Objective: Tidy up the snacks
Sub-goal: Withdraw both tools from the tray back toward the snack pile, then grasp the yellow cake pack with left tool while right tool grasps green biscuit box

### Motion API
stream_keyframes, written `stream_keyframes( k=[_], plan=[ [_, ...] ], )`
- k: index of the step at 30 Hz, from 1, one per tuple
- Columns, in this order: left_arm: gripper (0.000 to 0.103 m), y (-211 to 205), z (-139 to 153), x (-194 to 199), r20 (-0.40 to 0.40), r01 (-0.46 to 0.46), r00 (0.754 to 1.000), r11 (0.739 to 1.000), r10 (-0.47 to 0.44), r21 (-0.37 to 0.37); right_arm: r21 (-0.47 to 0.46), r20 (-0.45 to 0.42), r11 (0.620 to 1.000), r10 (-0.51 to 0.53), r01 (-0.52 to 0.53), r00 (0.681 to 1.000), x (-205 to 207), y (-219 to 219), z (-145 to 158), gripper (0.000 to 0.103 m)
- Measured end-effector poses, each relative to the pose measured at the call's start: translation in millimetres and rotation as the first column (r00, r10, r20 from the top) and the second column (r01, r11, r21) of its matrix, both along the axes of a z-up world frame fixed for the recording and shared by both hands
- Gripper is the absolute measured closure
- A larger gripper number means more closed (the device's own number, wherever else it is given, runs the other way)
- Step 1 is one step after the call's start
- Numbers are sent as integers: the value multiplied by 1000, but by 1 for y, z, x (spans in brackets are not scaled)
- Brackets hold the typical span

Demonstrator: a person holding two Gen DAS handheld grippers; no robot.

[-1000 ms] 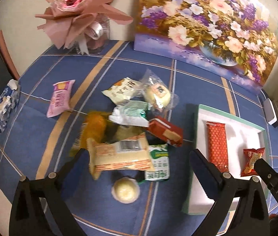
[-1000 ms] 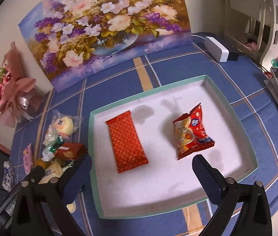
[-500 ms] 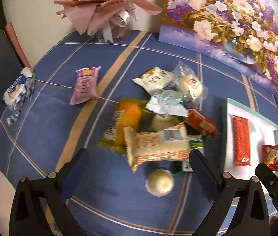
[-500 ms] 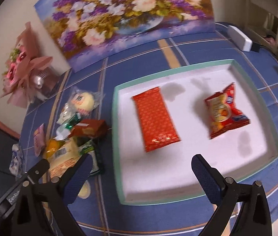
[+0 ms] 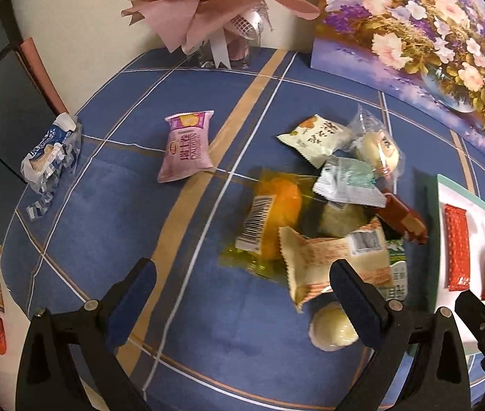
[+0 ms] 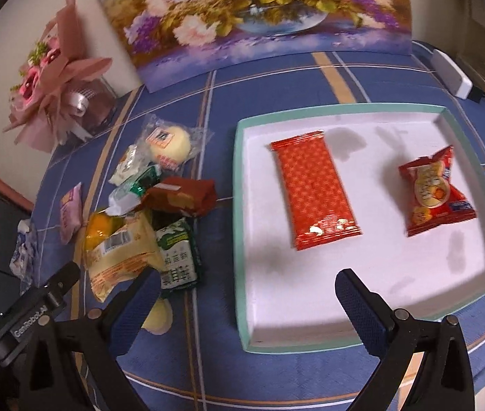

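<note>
Since a second ago the left gripper [image 5: 242,294] has swung left, jaws apart and empty, so the pink packet [image 5: 186,146] now lies ahead of the gap and the snack pile [image 5: 328,212] has slid toward its right jaw, the cream packet [image 5: 331,257] just before that jaw. The right gripper [image 6: 246,298], jaws apart too, has also drifted left: the tray [image 6: 239,226] with its long red packet [image 6: 314,193] and red bag [image 6: 436,191] lies ahead and rightward, the pile beyond its left jaw on the bench [image 6: 270,82].

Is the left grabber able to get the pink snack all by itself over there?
Probably yes. The pink snack packet lies alone on the blue tablecloth, apart from the pile, and the left gripper is open and empty.
</note>
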State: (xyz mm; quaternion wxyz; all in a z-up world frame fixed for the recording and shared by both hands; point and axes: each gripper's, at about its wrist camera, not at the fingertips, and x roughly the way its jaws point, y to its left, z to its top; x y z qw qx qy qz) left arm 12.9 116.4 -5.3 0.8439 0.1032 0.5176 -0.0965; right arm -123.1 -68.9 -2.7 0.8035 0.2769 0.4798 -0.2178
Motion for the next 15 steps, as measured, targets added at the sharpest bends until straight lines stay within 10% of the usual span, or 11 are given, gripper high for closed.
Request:
stream_keyframes(
  k=[15],
  plan=[
    [2, 10, -15, 17, -41, -5, 999, 999, 3, -47, -74, -35, 990, 119, -121, 992, 33, 28, 0, 4]
  ],
)
